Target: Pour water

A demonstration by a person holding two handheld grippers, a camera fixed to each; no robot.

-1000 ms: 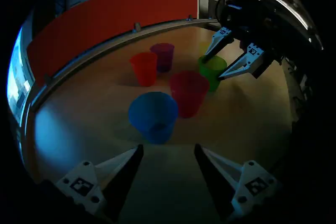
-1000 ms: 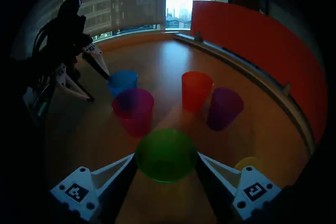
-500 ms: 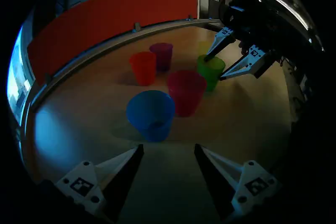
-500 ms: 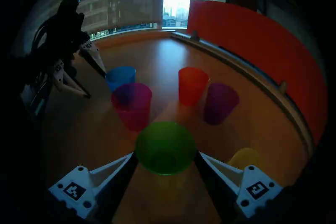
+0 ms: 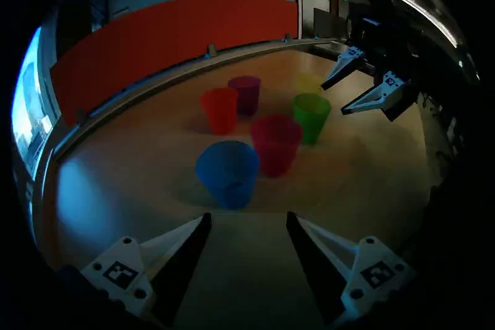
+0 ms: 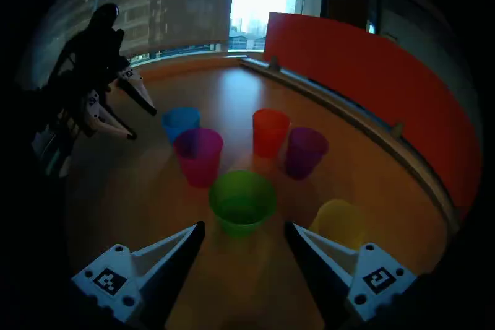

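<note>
The right gripper (image 6: 243,226) has drawn back from the green cup (image 6: 242,201); half a second ago the cup sat between its fingers, and now it stands free on the wooden table (image 6: 247,280), just ahead of the tips. The jaws are spread wide and hold nothing. Just beside the green cup, off to one side, is a yellow cup (image 6: 339,221). Beyond them come a magenta cup (image 6: 199,155), an orange cup (image 6: 270,132) and a purple cup (image 6: 304,151), the last two close together; the blue cup (image 6: 181,124) stands farther off. Near it hangs the left gripper (image 6: 143,124), its fingers also well apart and empty. Past everything run a red partition (image 6: 371,76) and a bright window (image 6: 263,2).

All six cups are upright; the light is too dim to tell which of them holds water, so I cannot say which is meant to be poured.

The trouble I would expect comes from the crowding. The green cup has the magenta and yellow cups close by, and a finger sliding in beside it could nudge a neighbour over. These look like light plastic cups, so a grip taken too high or off-centre may tip or squash one and spill it. With no cup in hand, the pour itself is not yet begun.
</note>
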